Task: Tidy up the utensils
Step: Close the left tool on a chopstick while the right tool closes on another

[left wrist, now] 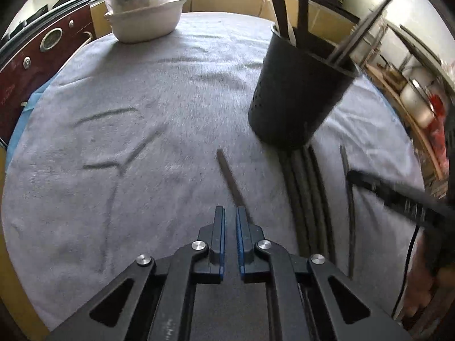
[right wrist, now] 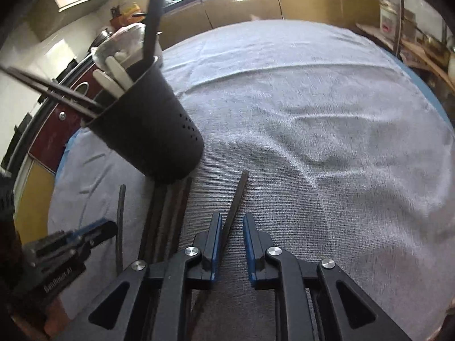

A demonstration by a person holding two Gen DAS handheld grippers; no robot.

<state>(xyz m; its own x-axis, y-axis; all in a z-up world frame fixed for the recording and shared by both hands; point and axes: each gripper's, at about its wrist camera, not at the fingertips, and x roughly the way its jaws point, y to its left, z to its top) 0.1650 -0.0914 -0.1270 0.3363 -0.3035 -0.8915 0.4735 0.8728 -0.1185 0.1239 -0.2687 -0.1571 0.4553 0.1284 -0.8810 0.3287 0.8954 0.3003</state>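
Left wrist view shows my left tongs (left wrist: 230, 213) pointing steeply down at the grey towel (left wrist: 142, 142), which is soft, ribbed and wrinkled. The blue pads stand almost together with only a thin gap, and nothing is between them, so these tongs are closed and empty. One thin dark chopstick (left wrist: 231, 180) lies flat on the towel; it passes just beside the right pad and its far end points toward the black holder (left wrist: 295, 91).

This holder is a round plastic cup with small holes in its wall, and it appears to stand upright on the towel. Long dark sticks and some pale flat handles (right wrist: 113, 76) lean out of it. Directly before the holder, a bundle of dark chopsticks (left wrist: 307, 193) lies side by side, with one more a little apart. A white bowl (left wrist: 145, 22) sits far behind the holder, near the towel's edge.

My right tongs (right wrist: 231, 218) also point steeply down, in front of the holder. They are partly open. A single chopstick (right wrist: 234, 201) lies between the jaws, against the left pad, but whether the pads grip it I cannot tell.
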